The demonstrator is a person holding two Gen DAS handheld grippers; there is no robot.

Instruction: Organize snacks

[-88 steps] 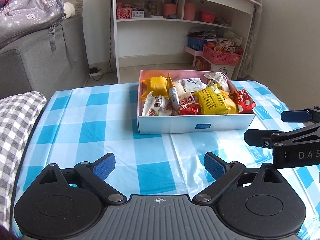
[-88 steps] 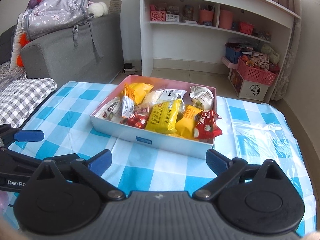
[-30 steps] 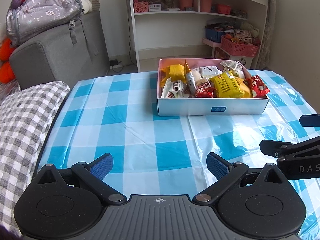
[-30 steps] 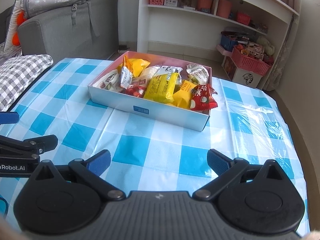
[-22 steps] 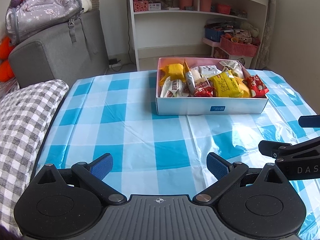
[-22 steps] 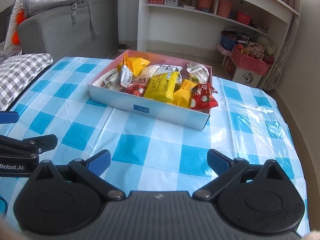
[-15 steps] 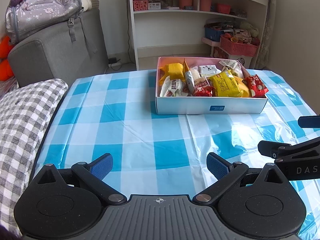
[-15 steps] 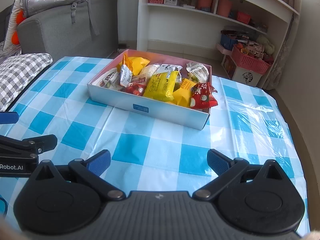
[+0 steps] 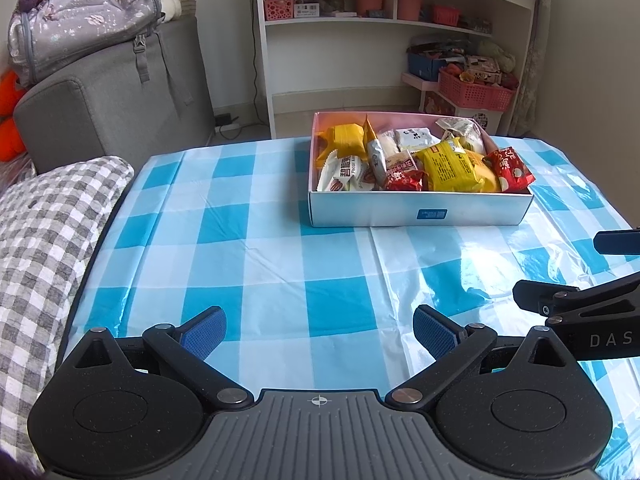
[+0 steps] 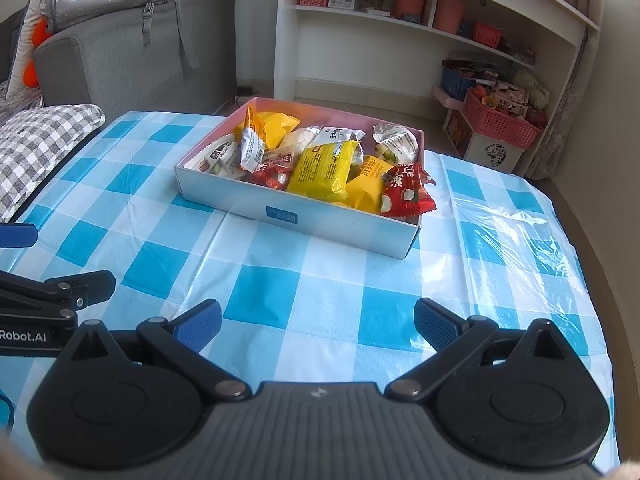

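Note:
A shallow white box point(image 9: 420, 213) point(image 10: 320, 216) with a pink inside sits at the far side of the blue-checked table, packed with several snack packets. A large yellow packet point(image 9: 446, 164) point(image 10: 320, 170) lies in its middle. A red packet point(image 9: 510, 164) point(image 10: 406, 196) leans over its right end. My left gripper point(image 9: 318, 326) hovers open and empty over the near table, well short of the box. My right gripper point(image 10: 316, 322) is open and empty too, to the right of the left one. Each shows at the edge of the other's view.
A grey checked cushion point(image 9: 44, 232) lies along the table's left edge. Behind it stands a grey sofa point(image 9: 112, 108) with a backpack point(image 9: 80, 16) on top. A white shelf unit point(image 9: 380, 40) and a red basket point(image 9: 474, 90) stand beyond the table.
Both grippers have drawn back from the box, so it looks smaller and farther away. They have stayed open and empty. The snacks in the box have not moved.

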